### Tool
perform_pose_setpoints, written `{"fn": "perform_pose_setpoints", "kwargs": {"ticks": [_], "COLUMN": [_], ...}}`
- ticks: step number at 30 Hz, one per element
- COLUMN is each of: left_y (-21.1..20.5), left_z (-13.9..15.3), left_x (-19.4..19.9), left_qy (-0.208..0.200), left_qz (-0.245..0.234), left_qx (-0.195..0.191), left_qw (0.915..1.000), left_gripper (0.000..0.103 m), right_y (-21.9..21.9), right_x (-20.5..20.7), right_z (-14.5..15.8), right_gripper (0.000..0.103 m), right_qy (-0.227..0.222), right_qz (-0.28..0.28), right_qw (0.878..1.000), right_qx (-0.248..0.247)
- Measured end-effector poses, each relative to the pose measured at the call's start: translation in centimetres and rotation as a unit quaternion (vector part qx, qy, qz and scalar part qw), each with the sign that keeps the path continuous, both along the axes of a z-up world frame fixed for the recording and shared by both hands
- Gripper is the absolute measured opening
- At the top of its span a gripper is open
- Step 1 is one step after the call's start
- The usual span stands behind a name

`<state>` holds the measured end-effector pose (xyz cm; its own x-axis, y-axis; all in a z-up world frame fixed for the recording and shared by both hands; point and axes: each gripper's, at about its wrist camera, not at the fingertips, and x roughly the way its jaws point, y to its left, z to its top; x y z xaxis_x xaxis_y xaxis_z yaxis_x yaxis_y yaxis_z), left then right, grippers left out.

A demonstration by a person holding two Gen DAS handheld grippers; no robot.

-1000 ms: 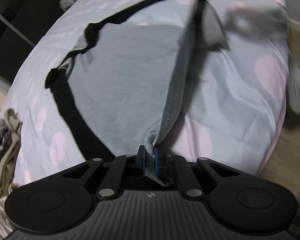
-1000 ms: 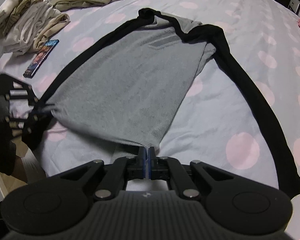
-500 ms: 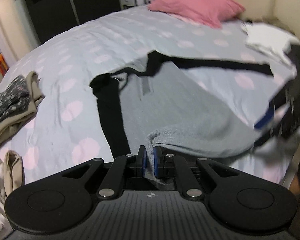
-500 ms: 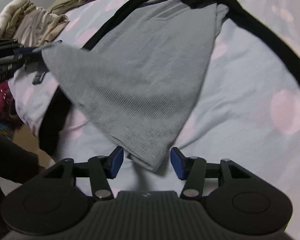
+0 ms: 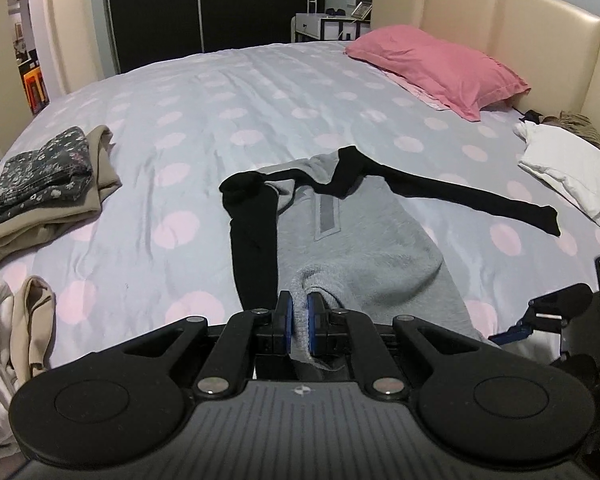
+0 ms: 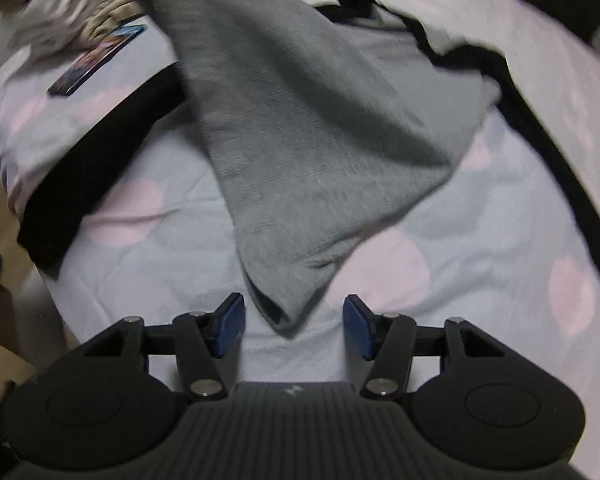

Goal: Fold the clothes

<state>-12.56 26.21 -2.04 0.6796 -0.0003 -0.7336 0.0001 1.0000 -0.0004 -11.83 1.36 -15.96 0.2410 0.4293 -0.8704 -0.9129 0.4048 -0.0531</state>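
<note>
A grey shirt (image 5: 364, 248) with black sleeves (image 5: 256, 236) lies on the dotted bed sheet. My left gripper (image 5: 299, 314) is shut on a grey hem corner of it. In the right wrist view the shirt (image 6: 320, 120) is lifted at its upper left and drapes down to a loose corner on the sheet. My right gripper (image 6: 292, 326) is open, its blue pads (image 6: 230, 324) either side of that corner and apart from it. The right gripper also shows at the right edge of the left wrist view (image 5: 540, 320).
Folded clothes (image 5: 48, 188) lie at the left of the bed, crumpled pale garments (image 5: 4, 328) at the near left. A pink pillow (image 5: 440, 68) and white cloth (image 5: 568, 168) lie by the headboard. A phone-like item (image 6: 96, 60) lies near the bed edge.
My right gripper has opened and let go of the shirt's hem corner, which dropped onto the sheet. My left gripper, still shut on its corner, swung round to face the headboard.
</note>
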Motion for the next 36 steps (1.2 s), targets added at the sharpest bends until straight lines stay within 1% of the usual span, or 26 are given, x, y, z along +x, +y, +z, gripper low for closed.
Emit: {"fn": "perform_pose_setpoints", "kwargs": {"ticks": [3,5,7,10,11,12,13,17,21,23,25,27,29,31,33,34,36], "left_y": [0.0,0.0,0.0,0.0,0.0,-0.1,-0.1,0.1,0.2,-0.1,-0.7,-2.3,-4.0,-5.3,-6.2,-6.5,-7.1], "left_z": [0.0,0.0,-0.2,-0.4,-0.5,-0.5,-0.5,0.4,1.1,1.3,1.5,1.8,2.3,2.9,3.5,3.7,3.6], "left_x": [-0.1,-0.2,-0.3,-0.3,-0.3,-0.3,-0.4,-0.6,-0.9,-1.1,-1.3,-1.6,-2.1,-2.5,-3.1,-3.3,-3.8], "left_qy": [0.0,0.002,0.004,0.008,0.009,0.01,0.01,0.003,-0.004,-0.006,-0.007,-0.007,-0.008,-0.012,-0.015,-0.013,0.003], "left_qz": [0.0,0.0,0.0,-0.002,-0.004,-0.005,-0.006,-0.007,-0.009,-0.023,-0.042,-0.076,-0.109,-0.132,-0.156,-0.17,-0.197], "left_qx": [0.002,0.004,0.005,0.008,0.011,0.013,0.013,0.007,-0.01,-0.027,-0.042,-0.043,-0.041,-0.04,-0.048,-0.053,-0.055], "left_qw": [1.0,1.0,1.0,0.9999,0.9999,0.9999,0.9998,0.9999,0.9999,0.9994,0.9982,0.9961,0.9932,0.9903,0.9866,0.984,0.9788], "left_gripper": [0.006,0.005,0.006,0.006,0.006,0.006,0.006,0.005,0.005,0.005,0.005,0.005,0.005,0.005,0.005,0.005,0.005], "right_y": [0.4,0.2,0.1,-0.1,-0.2,-0.4,-0.8,-2.6,-4.5,-6.4,-9.0,-11.5,-13.4,-14.9,-16.0,-16.6,-17.4], "right_x": [-1.2,-1.3,-1.6,-2.0,-2.0,-1.9,-1.4,1.2,3.7,5.7,7.0,8.3,8.0,6.9,5.9,5.5,4.8], "right_z": [-0.1,-0.2,-0.1,-0.3,-0.4,-0.6,0.3,4.5,8.6,11.3,13.4,15.5,16.4,16.9,17.5,17.8,18.2], "right_gripper": [0.052,0.052,0.052,0.05,0.031,0.006,0.005,0.004,0.004,0.004,0.004,0.004,0.004,0.004,0.004,0.004,0.004], "right_qy": [-0.028,-0.037,-0.052,-0.107,-0.12,-0.132,-0.141,-0.172,-0.203,-0.229,-0.23,-0.228,-0.236,-0.257,-0.271,-0.278,-0.282], "right_qz": [0.034,0.057,0.068,0.1,0.113,0.126,0.124,0.106,0.087,0.058,0.034,0.011,0.006,0.004,0.008,0.01,0.025], "right_qw": [0.999,0.998,0.996,0.988,0.985,0.981,0.98,0.978,0.974,0.97,0.972,0.973,0.971,0.966,0.962,0.96,0.958], "right_qx": [-0.006,-0.015,-0.023,-0.045,-0.056,-0.066,-0.066,-0.062,-0.057,-0.054,-0.042,-0.03,-0.026,-0.03,-0.031,-0.031,-0.039]}}
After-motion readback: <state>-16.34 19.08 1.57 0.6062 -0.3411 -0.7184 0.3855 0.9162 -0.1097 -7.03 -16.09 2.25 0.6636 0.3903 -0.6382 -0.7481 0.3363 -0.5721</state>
